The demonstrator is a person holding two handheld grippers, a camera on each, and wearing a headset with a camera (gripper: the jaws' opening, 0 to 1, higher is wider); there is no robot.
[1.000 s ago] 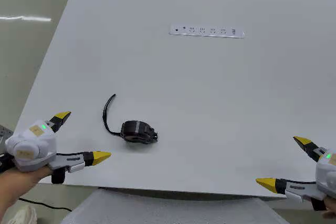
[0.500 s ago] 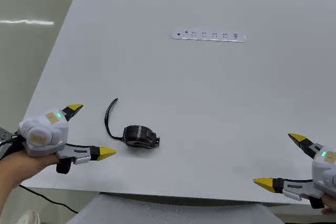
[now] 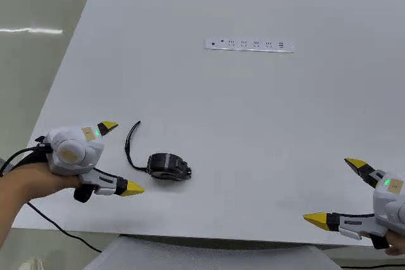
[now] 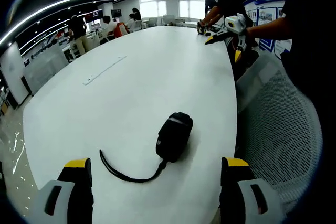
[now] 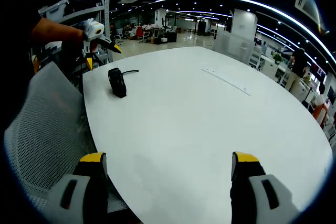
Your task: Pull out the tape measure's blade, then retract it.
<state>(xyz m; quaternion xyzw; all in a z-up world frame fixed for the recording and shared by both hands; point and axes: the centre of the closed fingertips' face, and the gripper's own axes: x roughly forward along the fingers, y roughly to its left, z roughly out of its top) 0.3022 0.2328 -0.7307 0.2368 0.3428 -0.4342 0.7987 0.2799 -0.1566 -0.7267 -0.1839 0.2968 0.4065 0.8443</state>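
Two pairs of tongs are held wide open and empty at the near edge of the white tabletop. The left tongs are just beside the black tape measure. It lies to their right, long axis running left to right, with its strap curling toward them. The right tongs are well apart, near right. Farther off lies a power strip, then a bright open office.
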